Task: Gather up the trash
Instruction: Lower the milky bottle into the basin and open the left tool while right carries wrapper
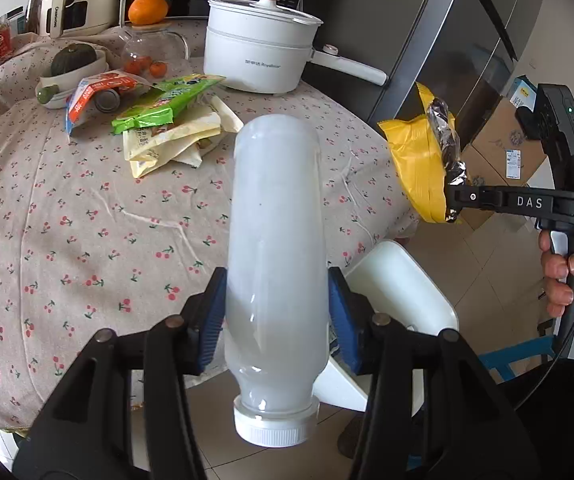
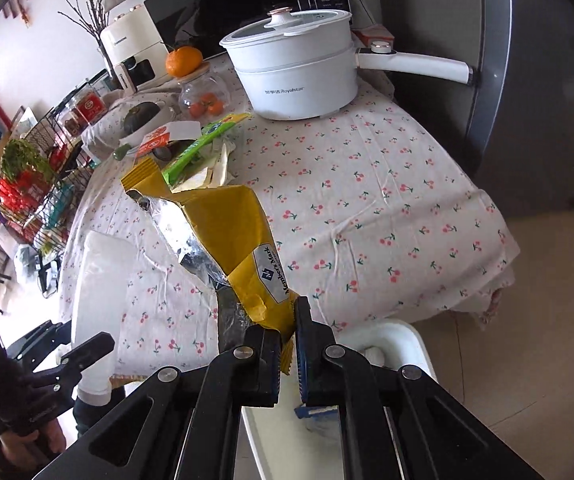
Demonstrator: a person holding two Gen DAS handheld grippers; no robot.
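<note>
Yellow foil wrapper [image 2: 243,248] is pinched between the closed pads of the right gripper [image 2: 287,354]; a cloudy white bottle [image 1: 275,272] is clamped, cap nearest the camera, in the half-spread left gripper [image 1: 275,316]. Both items are held off the cherry-print tablecloth [image 1: 87,216], above its edge. Carrying is judged the step in hand; release over a bin, possibly the white container [image 2: 403,344] below, is called for next.

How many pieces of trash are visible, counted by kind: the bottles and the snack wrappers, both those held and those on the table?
Bottles: 1, the white bottle held in the left gripper.
Wrappers held: 1, the yellow wrapper in the right gripper.
Wrappers on the table: at least 3, the red-and-white, green and cream ones.
Total: at least 5.
</note>
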